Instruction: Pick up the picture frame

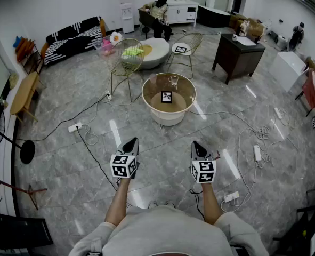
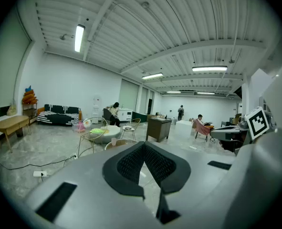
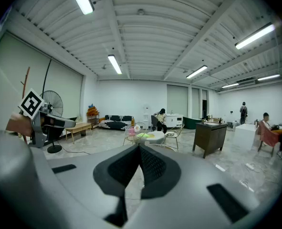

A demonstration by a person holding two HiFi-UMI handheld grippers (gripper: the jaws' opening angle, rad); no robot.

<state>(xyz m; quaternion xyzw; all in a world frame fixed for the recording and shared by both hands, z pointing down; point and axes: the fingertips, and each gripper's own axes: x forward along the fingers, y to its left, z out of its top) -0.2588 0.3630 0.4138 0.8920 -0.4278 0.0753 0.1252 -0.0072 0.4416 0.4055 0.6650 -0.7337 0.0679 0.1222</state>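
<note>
The small black picture frame [image 1: 167,96] lies flat in the middle of a round glass-topped coffee table [image 1: 152,89], with a drinking glass [image 1: 174,80] behind it. Both grippers hover over the floor a good way short of the table, pointing towards it. My left gripper [image 1: 132,141] is shut with nothing in it, its dark pads meeting at the tip [image 2: 144,144]. My right gripper [image 1: 198,144] is likewise shut and empty [image 3: 139,147]. In both gripper views the jaws hide the frame. A second framed picture [image 1: 180,49] rests on a wire chair farther back.
Cables and power strips [image 1: 74,127] [image 1: 257,152] [image 1: 231,197] trail over the grey tile floor around the table. Two wire chairs [image 1: 126,57] [image 1: 186,44], a white pouf [image 1: 152,52] and a dark desk [image 1: 237,55] stand beyond. A fan stand [image 1: 26,151] is at left. Seated people are at the back and at the right.
</note>
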